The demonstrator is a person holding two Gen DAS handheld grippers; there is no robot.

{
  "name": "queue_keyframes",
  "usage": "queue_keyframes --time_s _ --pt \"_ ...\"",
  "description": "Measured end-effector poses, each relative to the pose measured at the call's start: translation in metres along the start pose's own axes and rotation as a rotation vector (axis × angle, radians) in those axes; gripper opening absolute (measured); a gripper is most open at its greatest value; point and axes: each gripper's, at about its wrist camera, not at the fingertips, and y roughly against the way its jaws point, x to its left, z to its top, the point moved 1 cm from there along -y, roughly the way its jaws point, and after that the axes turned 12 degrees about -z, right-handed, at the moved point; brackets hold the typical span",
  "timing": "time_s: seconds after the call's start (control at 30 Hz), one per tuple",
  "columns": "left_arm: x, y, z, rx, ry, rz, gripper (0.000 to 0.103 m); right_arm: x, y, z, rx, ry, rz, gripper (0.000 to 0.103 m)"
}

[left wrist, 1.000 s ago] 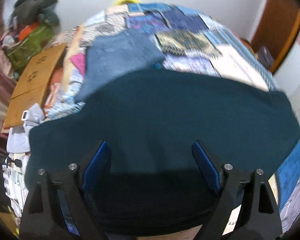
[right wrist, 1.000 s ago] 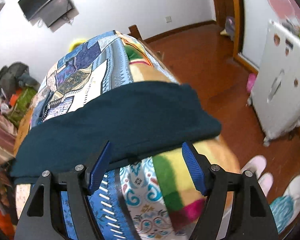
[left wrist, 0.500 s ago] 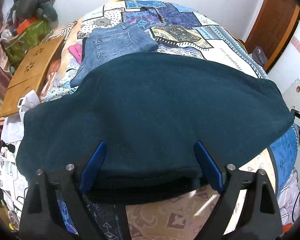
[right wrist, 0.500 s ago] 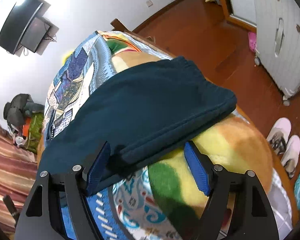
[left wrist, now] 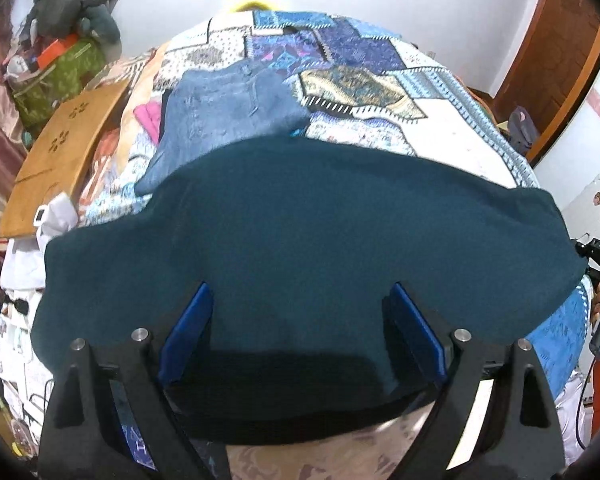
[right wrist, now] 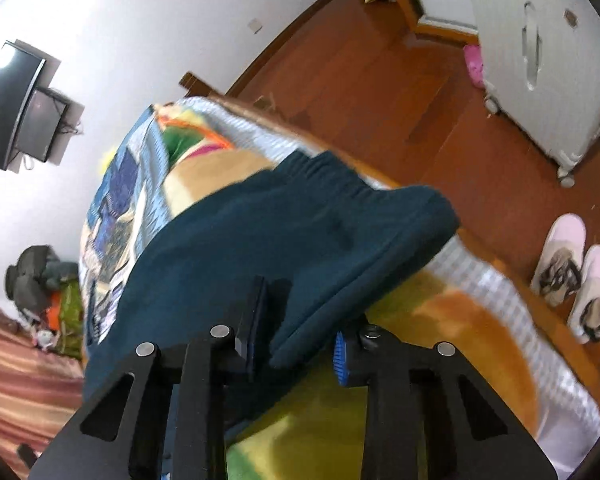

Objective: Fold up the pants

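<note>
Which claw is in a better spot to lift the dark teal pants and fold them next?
The right claw. Its jaws are closing on the near edge of the dark teal pants. The left claw is wide open, with its pads clear of the fabric.

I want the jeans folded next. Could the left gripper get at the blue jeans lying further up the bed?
Probably yes. The left gripper stands open above the teal pants, holding nothing, and the blue jeans lie uncovered beyond them; it would only have to pass over the pants.
</note>
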Motion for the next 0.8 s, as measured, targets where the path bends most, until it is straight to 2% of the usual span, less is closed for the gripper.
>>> queue_keyframes --time_s 0.13,0.27,0.43,0.57,0.8 --pt "-0.008 0.006 0.013 -0.038 -0.015 -0.006 0.091 0.01 0.018 0.01 -0.07 0.068 0.011 0.013" --pt "-0.016 0.01 0.024 -0.073 -0.039 0.008 0.091 0.034 0.054 0.017 -0.188 0.158 0.036 0.011" --pt "-0.024 0.015 0.034 -0.103 -0.061 0.006 0.092 0.08 0.109 0.023 -0.329 0.258 0.132 0.01" --pt "-0.026 0.019 0.035 -0.116 -0.072 0.004 0.094 0.133 0.152 0.012 -0.422 0.386 0.227 0.009" --pt "-0.017 0.037 0.033 -0.162 -0.049 -0.001 0.1 0.219 0.18 -0.023 -0.454 0.567 0.385 0.009"
